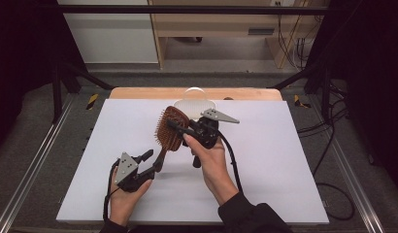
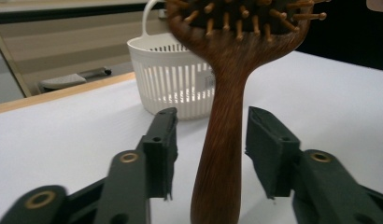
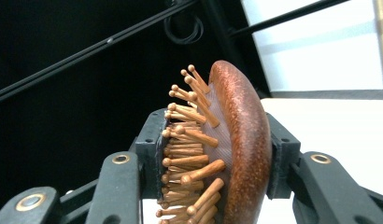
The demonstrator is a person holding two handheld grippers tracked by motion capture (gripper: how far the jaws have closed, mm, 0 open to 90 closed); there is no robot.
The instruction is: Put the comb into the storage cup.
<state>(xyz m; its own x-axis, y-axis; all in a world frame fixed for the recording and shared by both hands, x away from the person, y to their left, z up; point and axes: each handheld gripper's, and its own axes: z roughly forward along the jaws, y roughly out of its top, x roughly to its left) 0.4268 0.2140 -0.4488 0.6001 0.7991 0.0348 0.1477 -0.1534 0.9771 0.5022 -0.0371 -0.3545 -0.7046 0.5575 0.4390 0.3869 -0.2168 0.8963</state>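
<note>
A wooden paddle hairbrush [image 1: 169, 130] with peg bristles hangs tilted above the white table. My right gripper [image 1: 175, 125] is shut on its head; in the right gripper view one pad presses the bristles and the other the rounded back [image 3: 245, 140]. The brush handle [image 2: 222, 140] points down toward my left gripper [image 1: 152, 162]. That gripper's jaws stand on either side of the handle with a gap on each side, so it is open and not touching the wood.
A white slotted plastic basket [image 1: 194, 104] with a loop handle stands at the far edge of the white table cover [image 1: 265, 160]; it also appears behind the brush as the basket [image 2: 171, 84]. A wooden table edge [image 1: 139, 93] runs behind it.
</note>
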